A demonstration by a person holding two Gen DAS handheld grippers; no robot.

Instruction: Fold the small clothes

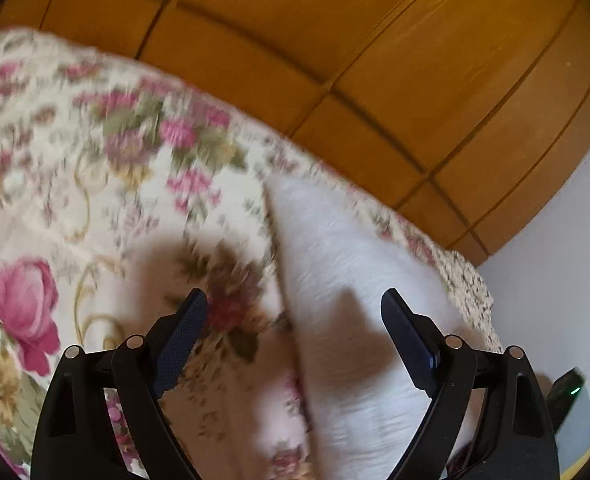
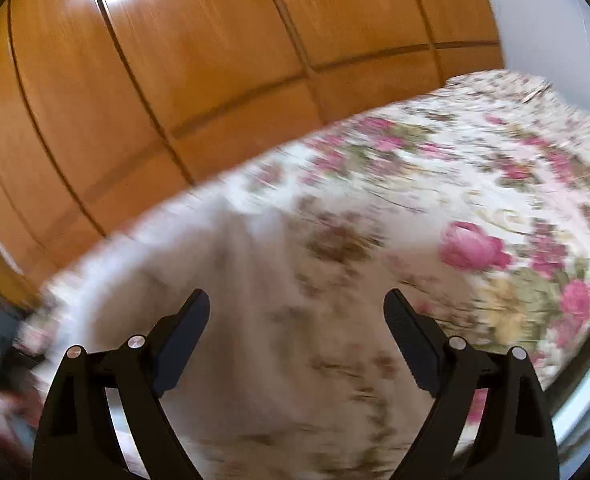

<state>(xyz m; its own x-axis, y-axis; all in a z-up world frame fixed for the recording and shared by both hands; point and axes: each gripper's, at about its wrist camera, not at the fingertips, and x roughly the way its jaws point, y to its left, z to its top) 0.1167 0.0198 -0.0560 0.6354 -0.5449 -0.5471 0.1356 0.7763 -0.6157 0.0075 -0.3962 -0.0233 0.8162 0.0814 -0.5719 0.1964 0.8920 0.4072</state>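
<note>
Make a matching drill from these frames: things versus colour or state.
Column 1:
1. white garment
2. bedspread
3. wardrobe panels
4. left tool

Column 2:
A. orange-brown wood
B. open, nothing between its fingers
C. floral, pink roses on cream
D. plain, lying on the bed

Pairs: 1-D, 2-C, 3-A, 4-B

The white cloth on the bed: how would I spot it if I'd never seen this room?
Find the bed with the floral bedspread in front of the wooden wardrobe. Near the bed's right edge lies the white cloth, narrowing to a point. It is the only plain, unpatterned fabric among all the pink roses.
</note>
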